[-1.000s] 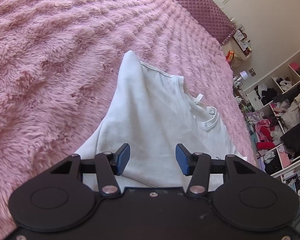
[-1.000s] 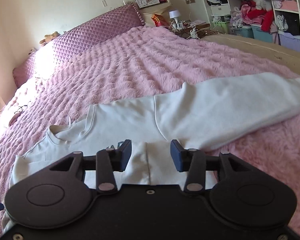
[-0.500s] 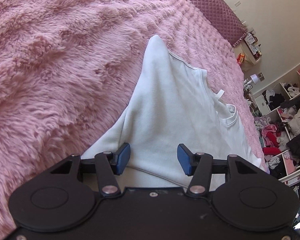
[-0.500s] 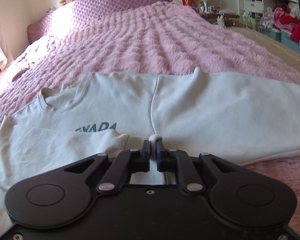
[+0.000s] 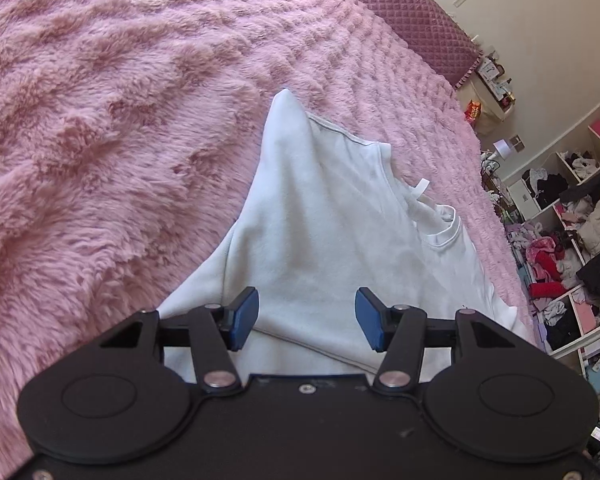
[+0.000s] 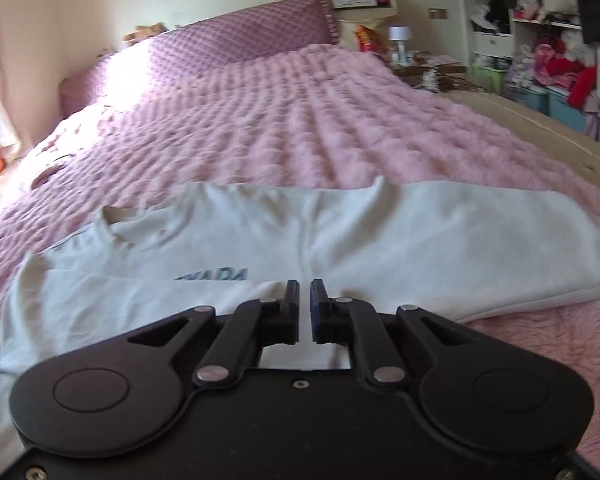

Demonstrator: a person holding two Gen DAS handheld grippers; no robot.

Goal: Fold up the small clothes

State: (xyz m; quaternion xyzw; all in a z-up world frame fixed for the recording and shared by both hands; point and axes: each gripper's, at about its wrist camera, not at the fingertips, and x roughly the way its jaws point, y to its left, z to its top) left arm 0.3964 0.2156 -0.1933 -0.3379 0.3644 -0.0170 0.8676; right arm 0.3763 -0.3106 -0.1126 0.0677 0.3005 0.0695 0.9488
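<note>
The white sweatshirt (image 6: 340, 240) lies flat on the pink bedspread (image 6: 300, 128), its long axis running across the right wrist view from the neckline (image 6: 112, 220) at middle left to the outstretched sleeve (image 6: 480, 248) at middle right. The right hand-held gripper (image 6: 304, 300) sits at the near edge of the garment in the lower centre of its frame, its jaws drawn almost together with only a thin slit between them; white cloth shows under and behind the fingers, but whether any fabric is pinched in that slit I cannot tell. The left hand-held gripper (image 5: 306, 316) is released, its blue pads (image 5: 246, 312) spread wide, and it hovers at the lower centre of its frame just over a folded-over sleeve (image 5: 300, 200) that tapers away from it toward a peak in the upper middle. Judging by this, the right one is the better placed to draw an edge across the chest, where blue lettering (image 6: 216, 274) peeks out just beyond its fingertips. The sweatshirt looks like soft, matte fleece with a ribbed collar and a loose white tag (image 5: 418, 190); it should drape and slide easily. The bedspread is long, shaggy plush in ripples, likely to cling to the cloth. A quilted purple headboard (image 6: 236, 44) stands at the top of the frame.
</note>
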